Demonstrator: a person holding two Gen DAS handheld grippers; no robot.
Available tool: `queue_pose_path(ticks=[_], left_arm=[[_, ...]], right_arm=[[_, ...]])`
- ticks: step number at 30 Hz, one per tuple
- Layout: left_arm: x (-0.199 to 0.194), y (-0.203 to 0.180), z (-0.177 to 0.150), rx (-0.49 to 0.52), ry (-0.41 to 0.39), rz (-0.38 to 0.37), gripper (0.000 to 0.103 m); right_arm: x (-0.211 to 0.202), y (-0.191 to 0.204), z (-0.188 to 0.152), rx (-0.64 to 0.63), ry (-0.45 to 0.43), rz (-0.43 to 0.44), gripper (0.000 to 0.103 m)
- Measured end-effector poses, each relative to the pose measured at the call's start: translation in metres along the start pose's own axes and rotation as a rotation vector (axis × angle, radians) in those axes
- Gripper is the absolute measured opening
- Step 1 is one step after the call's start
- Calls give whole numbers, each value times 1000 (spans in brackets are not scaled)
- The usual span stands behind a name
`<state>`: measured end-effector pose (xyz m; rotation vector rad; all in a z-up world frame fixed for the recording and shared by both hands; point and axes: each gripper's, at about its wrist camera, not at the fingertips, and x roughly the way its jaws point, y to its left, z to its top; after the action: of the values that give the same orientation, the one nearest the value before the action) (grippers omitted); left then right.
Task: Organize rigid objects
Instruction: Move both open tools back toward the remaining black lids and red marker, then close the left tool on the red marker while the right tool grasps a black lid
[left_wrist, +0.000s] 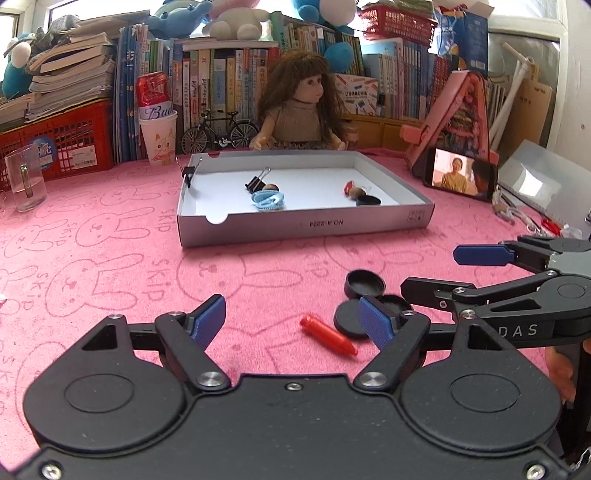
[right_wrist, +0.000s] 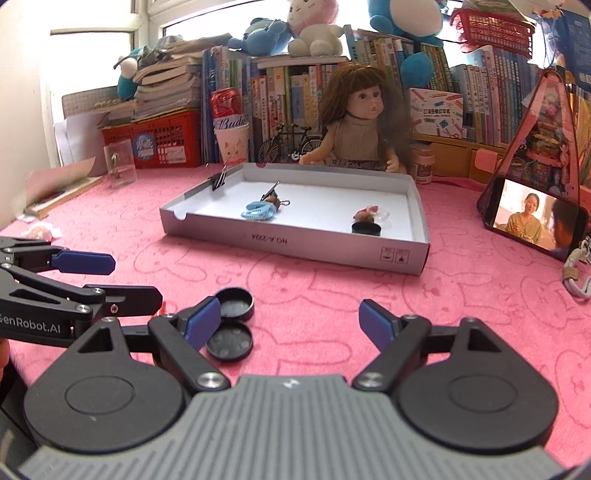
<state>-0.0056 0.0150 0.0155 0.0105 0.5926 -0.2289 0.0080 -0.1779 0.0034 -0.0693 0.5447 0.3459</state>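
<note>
A shallow white box tray (left_wrist: 369, 225) (right_wrist: 314, 243) lies on the pink cloth. It holds two black binder clips (left_wrist: 257, 181), a blue clip (left_wrist: 267, 199) (right_wrist: 258, 211), a black cap (left_wrist: 368, 200) (right_wrist: 365, 228) and small brown and red bits. On the cloth before me lie several black round caps (left_wrist: 364, 283) (right_wrist: 234, 301) and a red marker piece (left_wrist: 327, 334). My left gripper (left_wrist: 293, 317) is open and empty, just short of the red piece. My right gripper (right_wrist: 290, 321) is open and empty, its left finger beside the caps.
A doll (left_wrist: 299, 107) sits behind the tray. Books, a red crate (left_wrist: 55, 144), a can in a paper cup (left_wrist: 157, 122), a glass mug (left_wrist: 26, 177) and a toy bicycle (left_wrist: 219, 131) line the back. A phone (left_wrist: 460, 175) leans at the right.
</note>
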Motion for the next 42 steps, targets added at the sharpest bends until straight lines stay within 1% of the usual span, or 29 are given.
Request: queue_pose_path(ticks=[7,9,17,23,28,30,32,34,37,42], left_arm=[[3,0,-7,15,30,0,76],[4,1,-9,23,38,-6,74],[7,3,-12,19,62,-26,61],[10,3,-8,35,55,-21,60],[13,5,-6,17,56,-19,57],[14,5,-5,6,56,-20,53],[15,6,-5,1,57,-19,45],[16,6,-4,-5,59,-8,42],[18,8,-3,-17,58,5,41],[20,4,0,4,54,-17,39]], right_arm=[[2,4,-5,-25,16,5,89],[2,6,-7,-39,19,7,89],[1,13,-12,-89,32,39,89],[3,19,-14,-125,39,50,89],[6,20,-14,-118,46,48,80],[6,19,-14,-115,47,50,77],[6,20,-14,-115,46,52,75],[7,20,-14,-118,42,33,72],[9,18,-13,-106,47,3,70],[9,17,-14,-101,43,15,67]])
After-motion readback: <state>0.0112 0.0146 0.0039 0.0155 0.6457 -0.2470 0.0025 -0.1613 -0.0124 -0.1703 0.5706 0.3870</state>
